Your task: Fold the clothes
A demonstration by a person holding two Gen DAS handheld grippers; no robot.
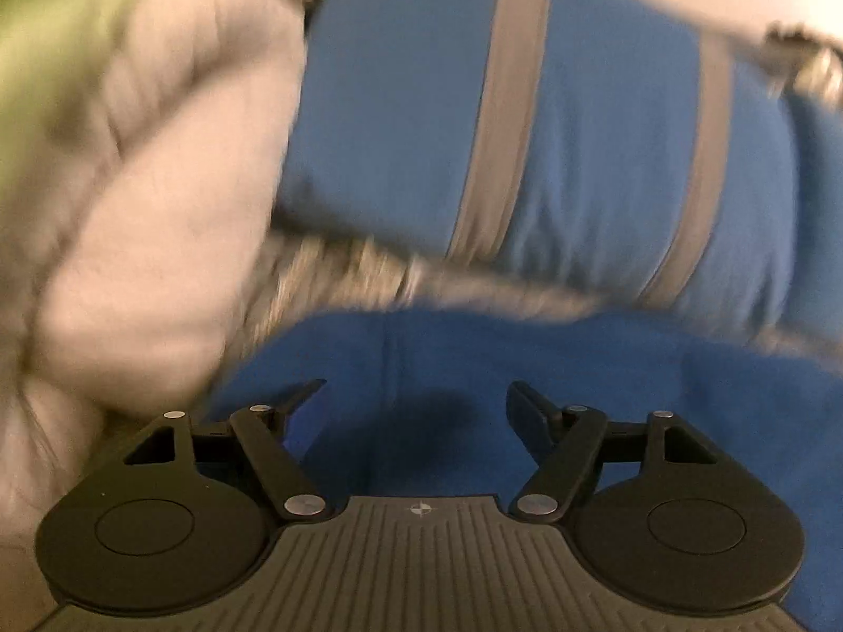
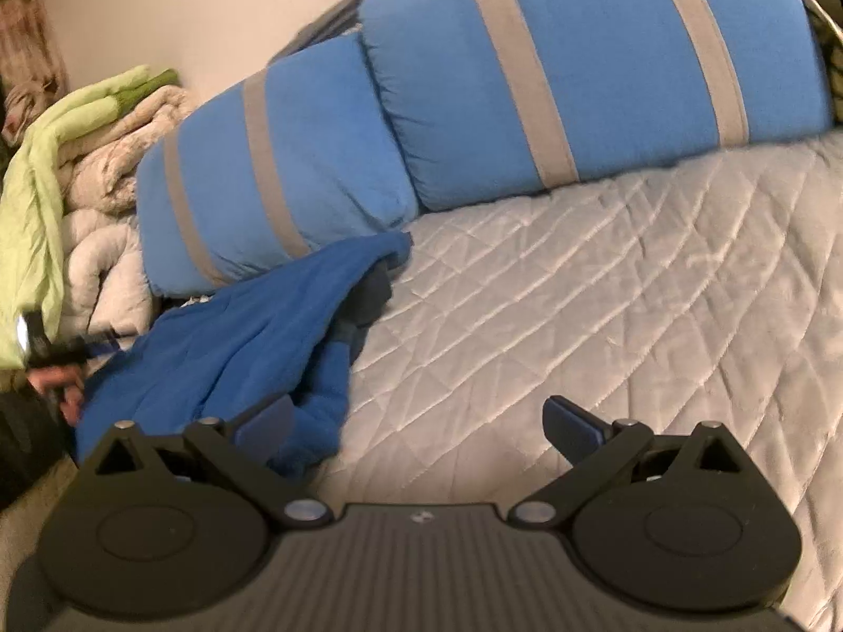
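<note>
One blue garment (image 2: 232,332) lies crumpled and unfolded on the left of a quilted bed (image 2: 606,284), against striped blue pillows (image 2: 579,63). Both the left gripper (image 1: 416,400) and right gripper (image 2: 419,421) hover over it with jaws spread, holding nothing. Judging by this, the folding is all still to do.

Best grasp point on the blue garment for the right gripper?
Judging by the pictures: the bunched near edge of the blue garment, approached from the right over the bare quilt. There the cloth humps up in thick folds just beside the open right gripper, so the fingers can close round a fold. The far corner lies against the pillow.
</note>
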